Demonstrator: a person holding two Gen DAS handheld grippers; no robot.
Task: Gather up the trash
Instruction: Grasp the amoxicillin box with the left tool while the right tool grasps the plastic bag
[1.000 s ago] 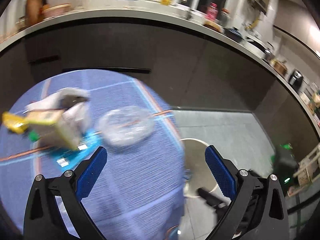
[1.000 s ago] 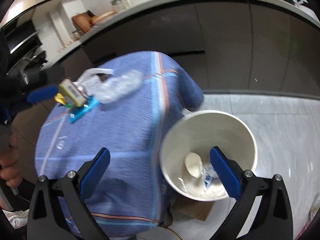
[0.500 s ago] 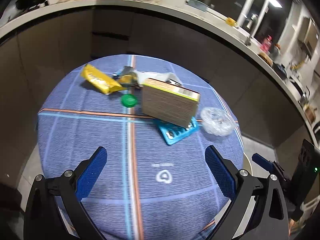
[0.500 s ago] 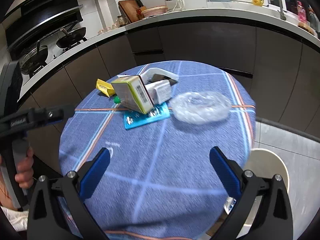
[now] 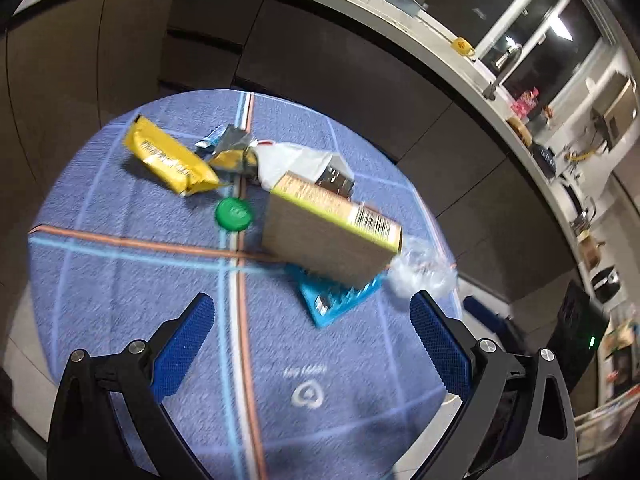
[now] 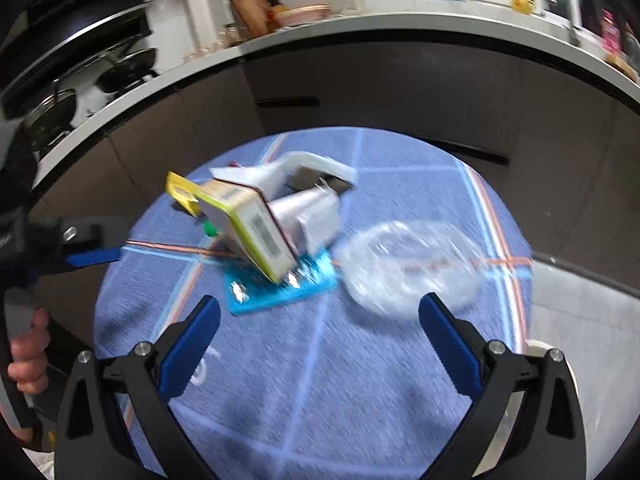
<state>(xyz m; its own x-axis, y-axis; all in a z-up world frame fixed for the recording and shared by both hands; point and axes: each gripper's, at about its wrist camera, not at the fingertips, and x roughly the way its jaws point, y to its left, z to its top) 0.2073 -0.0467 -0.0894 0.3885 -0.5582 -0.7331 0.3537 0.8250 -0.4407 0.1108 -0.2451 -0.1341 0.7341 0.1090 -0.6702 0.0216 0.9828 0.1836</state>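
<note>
A home kitchen is shown; a long pale counter (image 6: 400,26) is run over dark cabinets (image 6: 400,84); pans (image 6: 124,70) are seen on a stove under a hood; a faucet (image 5: 506,62) is set by the window; a cutting board (image 6: 250,10) is leaned against the wall.
</note>
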